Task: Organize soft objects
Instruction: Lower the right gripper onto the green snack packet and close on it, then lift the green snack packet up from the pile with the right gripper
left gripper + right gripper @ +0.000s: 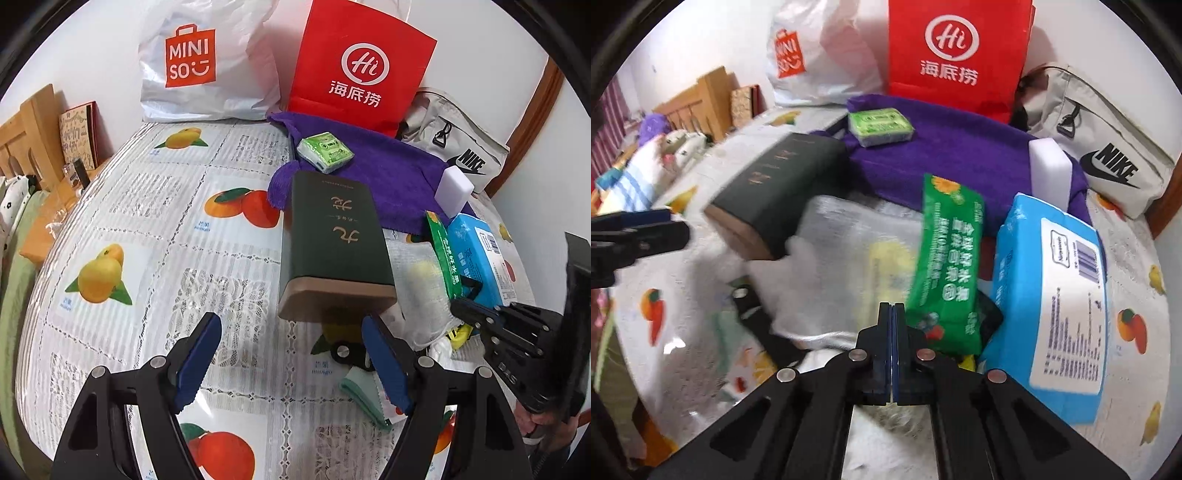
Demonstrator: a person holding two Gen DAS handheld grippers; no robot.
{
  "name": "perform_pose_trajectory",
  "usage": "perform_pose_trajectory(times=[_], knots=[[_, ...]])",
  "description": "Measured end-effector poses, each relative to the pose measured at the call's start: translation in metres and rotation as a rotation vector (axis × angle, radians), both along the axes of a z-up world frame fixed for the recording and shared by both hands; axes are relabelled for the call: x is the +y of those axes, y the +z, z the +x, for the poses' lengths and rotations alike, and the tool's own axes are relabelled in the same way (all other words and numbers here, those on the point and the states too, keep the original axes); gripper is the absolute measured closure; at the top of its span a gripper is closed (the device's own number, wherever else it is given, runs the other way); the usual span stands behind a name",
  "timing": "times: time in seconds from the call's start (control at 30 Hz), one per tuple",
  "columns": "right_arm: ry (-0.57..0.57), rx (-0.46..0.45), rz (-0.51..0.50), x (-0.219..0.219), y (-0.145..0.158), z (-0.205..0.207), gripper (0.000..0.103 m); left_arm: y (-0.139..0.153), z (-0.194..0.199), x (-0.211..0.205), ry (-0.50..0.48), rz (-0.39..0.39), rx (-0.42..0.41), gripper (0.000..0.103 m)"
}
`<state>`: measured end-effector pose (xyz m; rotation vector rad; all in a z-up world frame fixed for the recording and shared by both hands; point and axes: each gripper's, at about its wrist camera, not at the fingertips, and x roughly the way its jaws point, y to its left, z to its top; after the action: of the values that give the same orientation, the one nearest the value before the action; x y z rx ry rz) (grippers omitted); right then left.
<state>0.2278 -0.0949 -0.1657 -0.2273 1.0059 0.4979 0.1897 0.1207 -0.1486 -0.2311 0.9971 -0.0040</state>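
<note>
While fruit-print tablecloth (155,236) spreads below, left tongs (291,363) gape, right tongs (892,328) pressed together.

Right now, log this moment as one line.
left tongs: open, empty | right tongs: shut, empty | dark green box: ungrasped | table: cluttered

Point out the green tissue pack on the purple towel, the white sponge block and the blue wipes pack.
green tissue pack (325,150): left wrist view, middle of its top face.
white sponge block (453,189): left wrist view, its front face.
blue wipes pack (1067,306): right wrist view, its white label.
</note>
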Motion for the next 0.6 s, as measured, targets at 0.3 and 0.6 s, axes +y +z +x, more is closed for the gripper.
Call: perform_pose_trajectory(times=[0.3, 0.6], knots=[[-0.075, -0.030, 0.005, -0.002, 0.006, 0.018, 0.075, -0.002, -0.002, 0.000, -0.008, -0.020, -0.001, 0.026], [-0.150, -0.049, -0.073, 0.012, -0.014, 0.045, 0.066, -0.008, 0.007, 0.008, 0.000, -0.031, 0.006, 0.026]])
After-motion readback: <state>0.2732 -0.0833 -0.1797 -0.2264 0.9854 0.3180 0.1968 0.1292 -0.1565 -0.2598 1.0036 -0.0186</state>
